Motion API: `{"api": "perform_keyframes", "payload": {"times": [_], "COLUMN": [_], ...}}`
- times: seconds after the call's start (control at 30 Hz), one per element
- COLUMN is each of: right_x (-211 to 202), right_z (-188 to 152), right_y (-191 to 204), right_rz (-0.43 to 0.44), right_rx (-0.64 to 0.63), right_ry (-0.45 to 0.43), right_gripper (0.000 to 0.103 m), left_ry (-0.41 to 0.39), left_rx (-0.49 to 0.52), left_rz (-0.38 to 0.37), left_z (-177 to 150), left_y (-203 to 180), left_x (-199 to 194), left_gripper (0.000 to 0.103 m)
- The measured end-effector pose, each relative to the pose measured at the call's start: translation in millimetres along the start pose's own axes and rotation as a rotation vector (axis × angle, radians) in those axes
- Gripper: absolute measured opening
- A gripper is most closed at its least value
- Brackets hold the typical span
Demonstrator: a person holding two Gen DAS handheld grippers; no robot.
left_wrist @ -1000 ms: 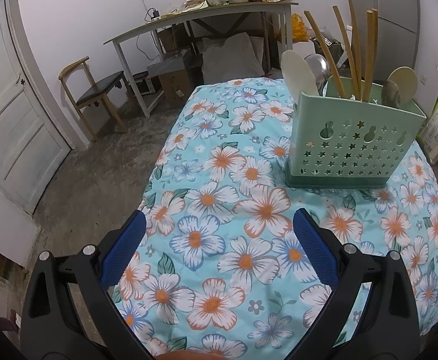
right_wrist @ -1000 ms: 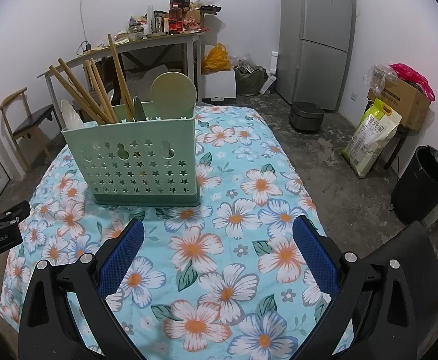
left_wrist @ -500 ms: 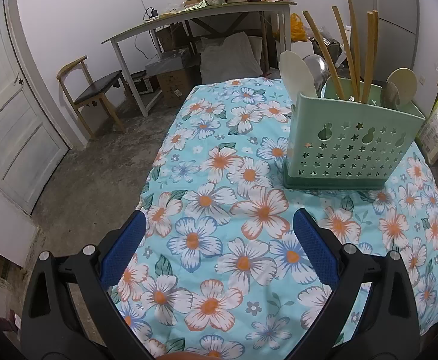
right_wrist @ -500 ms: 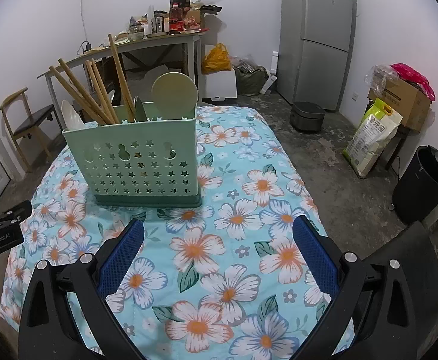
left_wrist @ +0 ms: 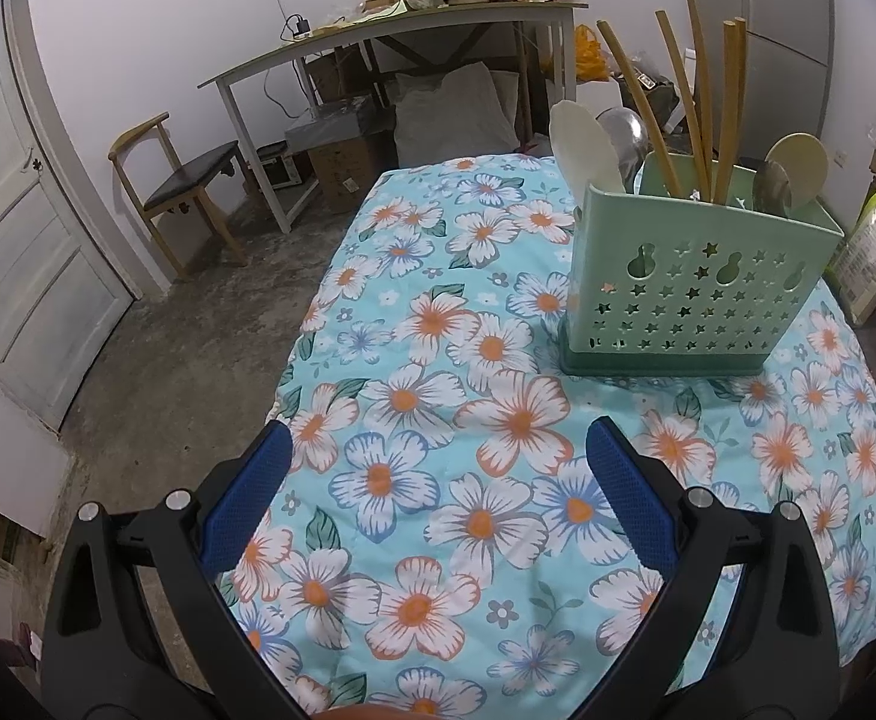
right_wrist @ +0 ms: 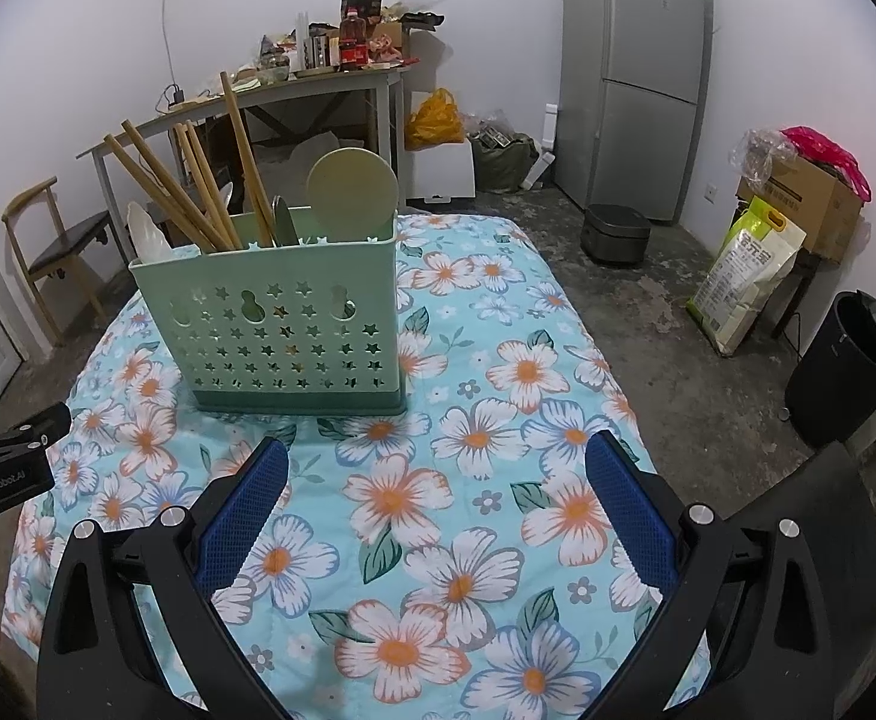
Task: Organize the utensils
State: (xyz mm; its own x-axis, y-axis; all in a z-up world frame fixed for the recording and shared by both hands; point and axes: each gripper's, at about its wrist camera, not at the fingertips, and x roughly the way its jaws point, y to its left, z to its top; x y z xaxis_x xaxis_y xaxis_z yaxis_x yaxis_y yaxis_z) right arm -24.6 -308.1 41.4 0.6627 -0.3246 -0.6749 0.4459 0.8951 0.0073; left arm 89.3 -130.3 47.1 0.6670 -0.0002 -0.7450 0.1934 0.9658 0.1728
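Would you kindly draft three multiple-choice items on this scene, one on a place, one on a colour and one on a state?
1. Where does the utensil holder stand?
A. on the floral tablecloth
B. on the floor
C. on the wooden chair

2. What colour is the holder?
A. red
B. pale green
C. black

3. How is the right gripper?
A. shut on a spoon
B. shut on chopsticks
C. open and holding nothing

Answers: 1 A, its base sits on the flowered cloth in both views. 2 B, its star-punched wall is pale green. 3 C, the blue pads stand wide apart with only cloth between them; the chopsticks rest in the holder.
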Motion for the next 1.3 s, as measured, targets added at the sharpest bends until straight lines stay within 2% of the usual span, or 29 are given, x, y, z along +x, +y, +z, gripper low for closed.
{"api": "perform_keyframes", "payload": {"times": [1.3], "right_x": [-1.4], "right_z": [-0.1], "right_y": [0.8], "right_rz": [0.008], "right_rx": [0.007], "right_ry": [0.005], "right_gripper": [0.097], "left_ry": [0.006], "left_rx": [0.003], "left_rz": [-0.005], "left_z": [-0.4], "left_y": [0.2], "left_x": [-0.1], "left_gripper": [0.095]}}
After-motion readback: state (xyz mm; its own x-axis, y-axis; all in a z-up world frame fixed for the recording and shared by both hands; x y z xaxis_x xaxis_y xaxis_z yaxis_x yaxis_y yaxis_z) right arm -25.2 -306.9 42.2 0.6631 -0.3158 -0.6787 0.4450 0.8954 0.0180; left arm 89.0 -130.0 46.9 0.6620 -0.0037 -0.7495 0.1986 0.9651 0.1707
